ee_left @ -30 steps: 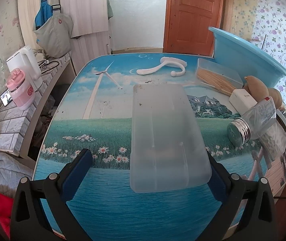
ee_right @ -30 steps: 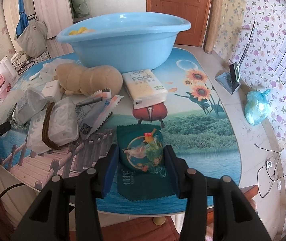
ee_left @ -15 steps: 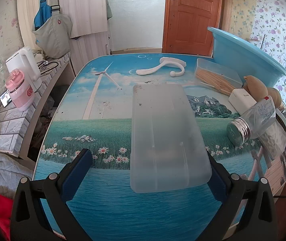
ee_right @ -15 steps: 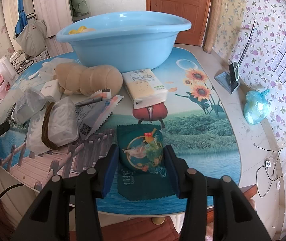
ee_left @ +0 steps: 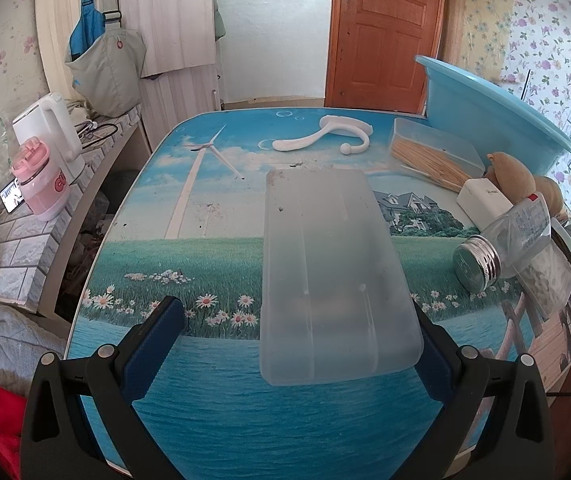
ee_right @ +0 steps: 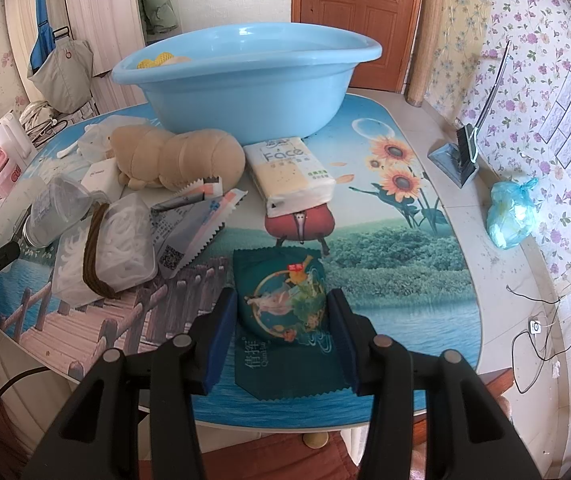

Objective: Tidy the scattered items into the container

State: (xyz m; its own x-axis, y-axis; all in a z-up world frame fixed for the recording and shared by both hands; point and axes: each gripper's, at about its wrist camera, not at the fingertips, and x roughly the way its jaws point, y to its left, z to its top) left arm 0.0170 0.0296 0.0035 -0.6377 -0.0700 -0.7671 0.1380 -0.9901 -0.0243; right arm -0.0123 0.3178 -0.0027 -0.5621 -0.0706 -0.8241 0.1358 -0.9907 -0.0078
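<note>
The blue basin (ee_right: 245, 80) stands at the far side of the table; it also shows at the right in the left wrist view (ee_left: 497, 108). My right gripper (ee_right: 283, 312) is shut on a dark green snack packet (ee_right: 281, 300) lying near the table's front edge. My left gripper (ee_left: 297, 320) is open, its fingers either side of the near end of a frosted plastic lid (ee_left: 329, 268) that lies flat on the table. A tan plush toy (ee_right: 181, 158), a tissue pack (ee_right: 291, 170), a bag of cotton swabs (ee_right: 113, 244) and a jar (ee_left: 497, 252) lie scattered.
A white hook-shaped hanger (ee_left: 325, 136) and a box of toothpicks (ee_left: 429, 154) lie at the far side. A kettle (ee_left: 49, 128) and pink bottle (ee_left: 41, 180) stand on a side counter left. A dustpan (ee_right: 457, 156) and blue bag (ee_right: 511, 216) lie on the floor right.
</note>
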